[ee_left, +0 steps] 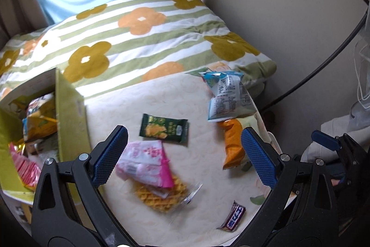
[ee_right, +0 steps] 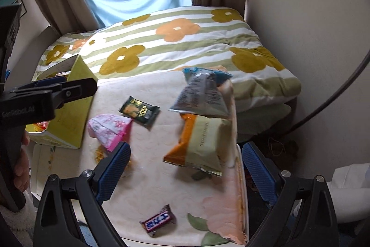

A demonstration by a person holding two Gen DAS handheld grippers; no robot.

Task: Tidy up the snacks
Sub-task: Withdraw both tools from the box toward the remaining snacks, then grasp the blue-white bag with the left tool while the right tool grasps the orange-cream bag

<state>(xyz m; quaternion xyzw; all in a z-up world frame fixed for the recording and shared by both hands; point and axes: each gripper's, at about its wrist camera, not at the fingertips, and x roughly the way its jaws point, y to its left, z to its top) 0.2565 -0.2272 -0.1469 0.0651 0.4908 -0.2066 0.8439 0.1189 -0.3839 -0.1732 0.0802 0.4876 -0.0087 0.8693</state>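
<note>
- On the cream quilted surface (ee_left: pixel 161 98) six snacks lie loose: a dark green packet (ee_left: pixel 164 128), a pink packet (ee_left: pixel 148 160) resting on a clear-wrapped waffle (ee_left: pixel 161 197), a small brown chocolate bar (ee_left: pixel 233 217), an orange-and-pale chip bag (ee_right: pixel 198 142), and a blue-and-white bag (ee_left: pixel 227 94) overlapping the chip bag's far end.
- At the left stands a yellow-green cardboard box (ee_left: pixel 69 115), open on top, with several packets already inside, among them pink wrappers and a yellow-orange bag. My judgement: sorting is partly done, with the six loose pieces left.
- The left gripper (ee_left: pixel 185 154) hangs above the pink packet and waffle, fingers spread wide, holding nothing.
- The right gripper (ee_right: pixel 186 173) hovers nearer the chip bag and chocolate bar, fingers likewise wide apart and empty.
- Edges: the chip bag and the blue-and-white bag sit right at the surface's right edge, beyond which it drops to a dark floor; a nudge outward could tip them off.
- The chocolate bar lies near the front edge.
- Room: the middle is open between packets, the striped flower blanket (ee_left: pixel 143 38) lies behind, and the box wall rises just beside the pink packet, so the drop must come in over its rim.
</note>
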